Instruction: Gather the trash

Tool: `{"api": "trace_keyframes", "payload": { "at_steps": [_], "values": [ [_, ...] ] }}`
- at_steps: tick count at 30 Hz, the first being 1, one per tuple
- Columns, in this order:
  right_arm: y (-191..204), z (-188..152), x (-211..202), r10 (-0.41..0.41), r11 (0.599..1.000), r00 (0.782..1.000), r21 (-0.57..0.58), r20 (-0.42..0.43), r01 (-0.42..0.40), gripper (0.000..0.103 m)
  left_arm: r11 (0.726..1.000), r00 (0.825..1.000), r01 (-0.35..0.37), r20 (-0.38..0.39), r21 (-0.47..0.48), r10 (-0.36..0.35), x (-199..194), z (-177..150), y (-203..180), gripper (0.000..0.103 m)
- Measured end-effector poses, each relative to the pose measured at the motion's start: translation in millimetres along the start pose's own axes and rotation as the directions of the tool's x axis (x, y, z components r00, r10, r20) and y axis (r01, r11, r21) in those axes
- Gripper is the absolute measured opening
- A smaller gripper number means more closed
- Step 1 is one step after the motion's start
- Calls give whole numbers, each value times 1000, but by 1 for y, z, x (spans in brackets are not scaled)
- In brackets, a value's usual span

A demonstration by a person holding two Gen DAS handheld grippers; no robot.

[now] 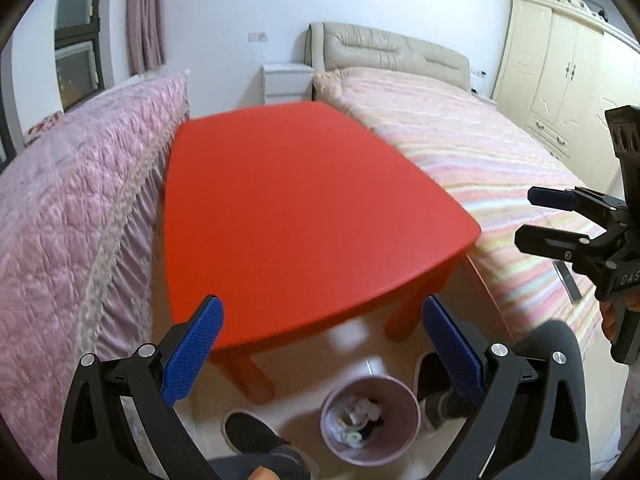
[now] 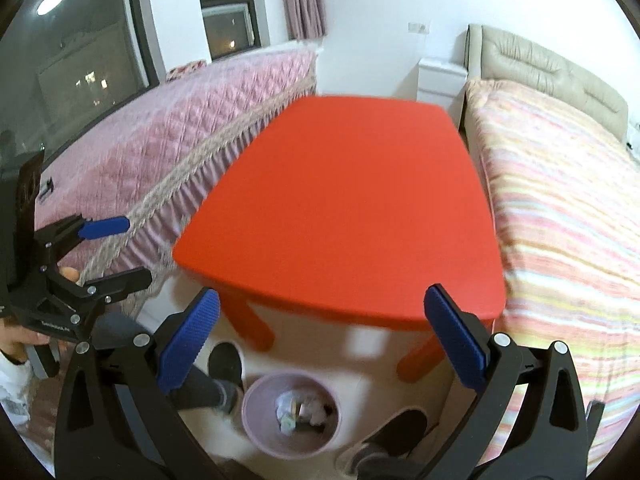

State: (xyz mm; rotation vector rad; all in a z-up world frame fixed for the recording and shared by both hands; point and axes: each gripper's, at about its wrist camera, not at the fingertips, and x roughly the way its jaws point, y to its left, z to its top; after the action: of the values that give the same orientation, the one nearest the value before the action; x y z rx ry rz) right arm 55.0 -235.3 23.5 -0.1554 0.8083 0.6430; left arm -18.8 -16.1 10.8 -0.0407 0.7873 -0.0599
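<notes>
A pink trash bin point(image 1: 370, 444) stands on the floor in front of the red table point(image 1: 304, 208), between the person's feet. It holds crumpled white paper and other scraps point(image 1: 358, 412). The bin also shows in the right wrist view point(image 2: 256, 430), with its trash point(image 2: 304, 410). My left gripper point(image 1: 320, 352) is open and empty, held above the bin near the table's front edge. My right gripper point(image 2: 320, 344) is open and empty too, also above the bin. Each gripper shows in the other's view: the right one point(image 1: 524, 216), the left one point(image 2: 138, 248).
A pink quilted bed point(image 1: 72, 208) flanks the table on the left, a striped bed point(image 1: 500, 160) on the right. A white nightstand point(image 1: 286, 82) stands behind the table, a cream wardrobe point(image 1: 568, 76) at far right. The person's shoes point(image 1: 256, 436) stand beside the bin.
</notes>
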Motion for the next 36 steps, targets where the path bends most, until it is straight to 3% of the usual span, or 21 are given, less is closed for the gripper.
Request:
{"api": "trace_keyframes", "payload": {
  "at_steps": [7,14,18,27,32,36],
  "values": [
    [-4,35,-6,-15,1000,998,1,54,15,100,1000,998,-21,58,22,20,-7,34,4,96],
    [-4,49,-11,-11,1000,997,-4,77,11,100,999,996,-30,84,27,28,-13,53,4,96],
    [-2,54,-12,-11,1000,996,-8,90,12,100,997,993,-74,92,15,72,-15,58,6,96],
    [-1,57,-13,-7,1000,995,-19,96,9,100,999,995,-49,87,-3,50,-14,64,8,97],
    [-1,57,-13,-7,1000,996,-16,91,8,100,995,990,-97,102,4,96,-15,63,7,97],
    [-1,57,-11,-14,1000,996,-17,85,15,100,996,991,-86,105,-18,87,-16,64,9,97]
  ]
}}
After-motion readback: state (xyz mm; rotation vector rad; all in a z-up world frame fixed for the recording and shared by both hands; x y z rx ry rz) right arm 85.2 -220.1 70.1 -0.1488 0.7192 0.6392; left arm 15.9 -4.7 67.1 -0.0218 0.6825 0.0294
